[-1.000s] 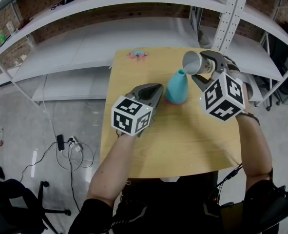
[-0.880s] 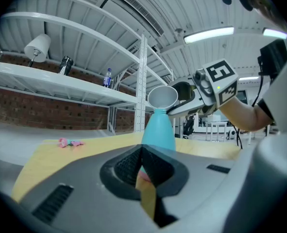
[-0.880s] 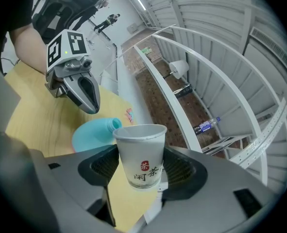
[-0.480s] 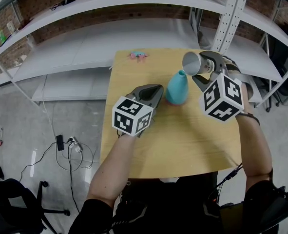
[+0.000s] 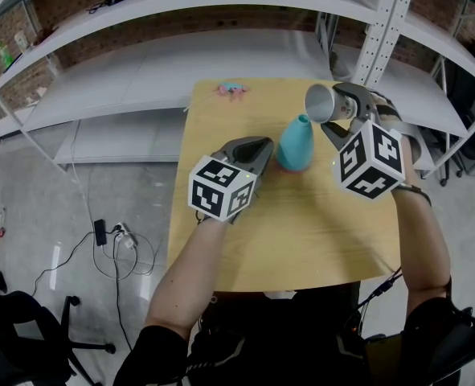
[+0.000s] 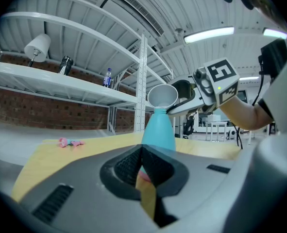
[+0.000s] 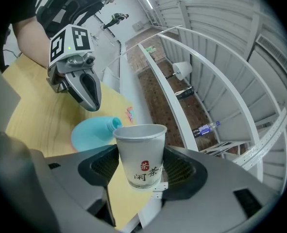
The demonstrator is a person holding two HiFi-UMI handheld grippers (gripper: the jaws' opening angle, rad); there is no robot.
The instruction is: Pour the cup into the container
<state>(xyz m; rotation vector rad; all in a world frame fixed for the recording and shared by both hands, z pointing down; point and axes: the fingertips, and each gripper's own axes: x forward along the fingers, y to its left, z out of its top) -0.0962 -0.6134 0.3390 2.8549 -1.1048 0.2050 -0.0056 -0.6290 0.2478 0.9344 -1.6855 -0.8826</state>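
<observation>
Above the table (image 5: 301, 232), the right gripper (image 5: 338, 112) is clamping the tipped cup (image 5: 318, 103) just beside the container (image 5: 295, 145); the left gripper (image 5: 254, 148), jaws together, is holding nothing nearby.

A light wooden bench (image 5: 301, 232) carries a small pink and blue object (image 5: 231, 88) at its far left corner. White shelving (image 5: 116, 79) curves behind it. Left of the bench, a tangle of cables and plugs (image 5: 112, 238) lies on the grey floor (image 5: 28, 215).

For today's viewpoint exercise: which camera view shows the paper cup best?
The right gripper view: the paper cup fills the centre, print and rim clear, clamped between the jaws. In the head view the cup is small and tilted; the left gripper view shows its open mouth above the teal container.
</observation>
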